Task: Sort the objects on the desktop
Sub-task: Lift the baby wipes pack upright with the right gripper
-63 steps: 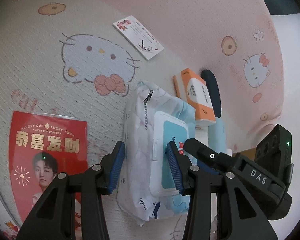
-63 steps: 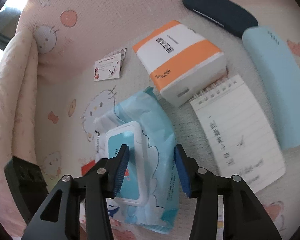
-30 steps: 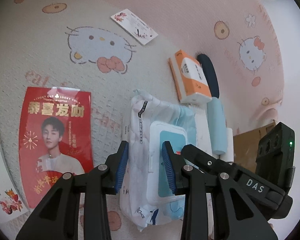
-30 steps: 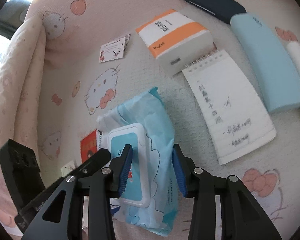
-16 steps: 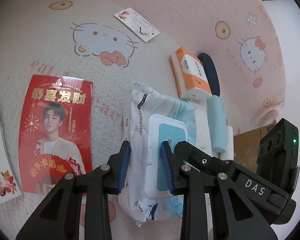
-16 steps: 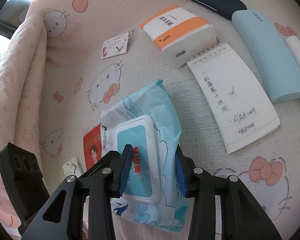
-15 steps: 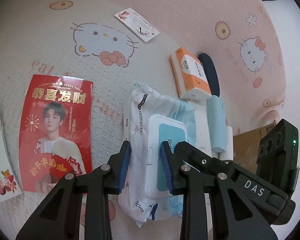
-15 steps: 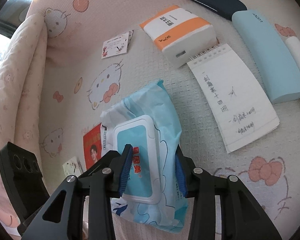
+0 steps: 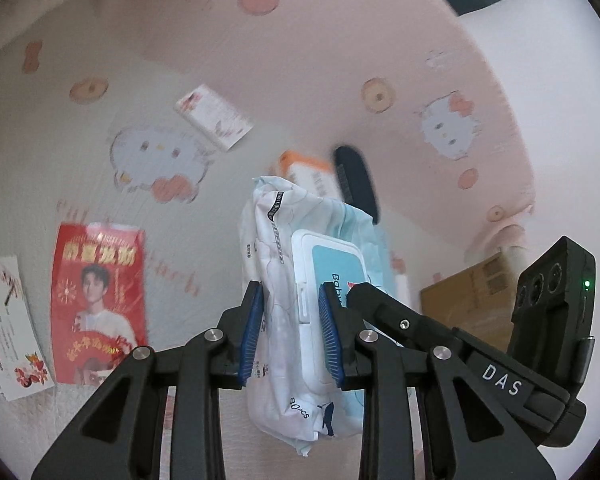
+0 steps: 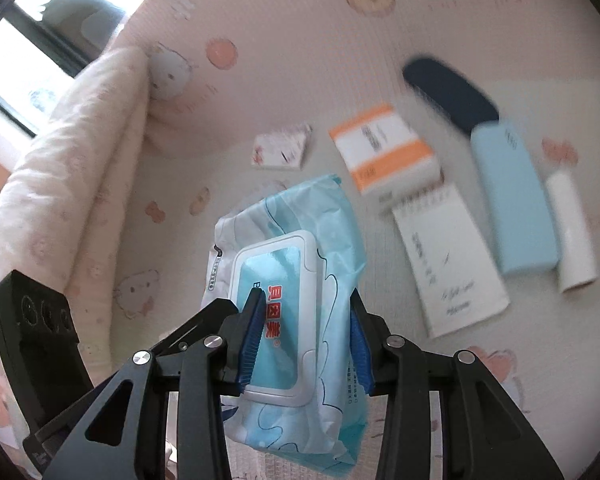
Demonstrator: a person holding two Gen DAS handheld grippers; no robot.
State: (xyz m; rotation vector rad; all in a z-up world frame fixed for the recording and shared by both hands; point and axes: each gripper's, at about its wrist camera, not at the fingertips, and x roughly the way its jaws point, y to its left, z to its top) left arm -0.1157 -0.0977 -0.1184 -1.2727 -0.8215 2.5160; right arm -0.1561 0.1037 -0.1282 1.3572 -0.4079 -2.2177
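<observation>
Left gripper (image 9: 290, 330): clamped on wet-wipes pack (image 9: 296, 280); its jaws have just been closing on it
Right gripper (image 10: 302, 338): pinches the same pack, marked "80pcs", "Baby", held above the blanket (image 9: 60, 152)
Other gripper body: reads "DAS"
Red leaflet (image 9: 98, 300): nine o'clock; lettering blurred
Tissue pack (image 10: 384, 148): one o'clock, orange-banded; notepad (image 10: 450, 258) just beside, handwriting unreadable

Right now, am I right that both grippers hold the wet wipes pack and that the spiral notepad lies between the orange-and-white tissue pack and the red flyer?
Not quite. Both grippers do hold the wet wipes pack, but the right wrist view shows the spiral notepad lying between the orange-and-white tissue pack and the light blue case, not the red flyer, which lies on the pack's other side.
</observation>
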